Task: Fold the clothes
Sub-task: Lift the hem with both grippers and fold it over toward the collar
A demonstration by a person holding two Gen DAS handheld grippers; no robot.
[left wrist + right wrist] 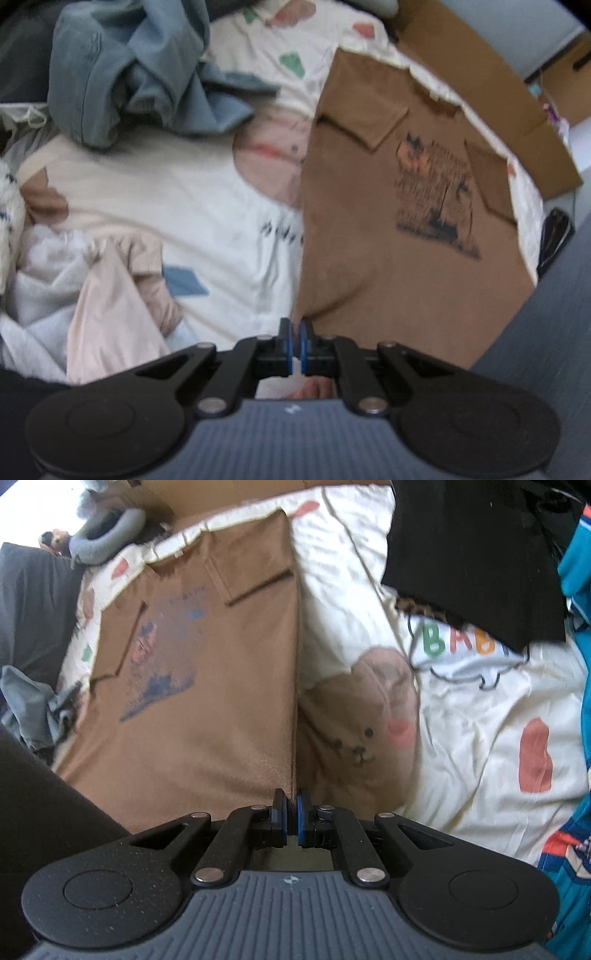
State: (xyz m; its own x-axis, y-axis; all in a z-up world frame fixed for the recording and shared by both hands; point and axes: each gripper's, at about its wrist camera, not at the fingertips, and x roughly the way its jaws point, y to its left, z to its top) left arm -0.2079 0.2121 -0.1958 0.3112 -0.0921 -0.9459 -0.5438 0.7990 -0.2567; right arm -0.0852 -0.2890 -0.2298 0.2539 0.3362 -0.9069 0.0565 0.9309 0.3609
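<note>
A brown T-shirt with a dark printed picture lies flat on the cartoon-print bedsheet, both sleeves folded in over its front. My left gripper is shut on the shirt's near left hem corner. In the right wrist view the same brown T-shirt stretches away from me, and my right gripper is shut on its near right hem corner. The blue pads of both grippers are pressed together with brown cloth between them.
A crumpled blue-grey garment lies far left, pale pink and white clothes near left. A black garment and teal clothing sit at the right. A cardboard box borders the bed's far side; a grey neck pillow rests beyond it.
</note>
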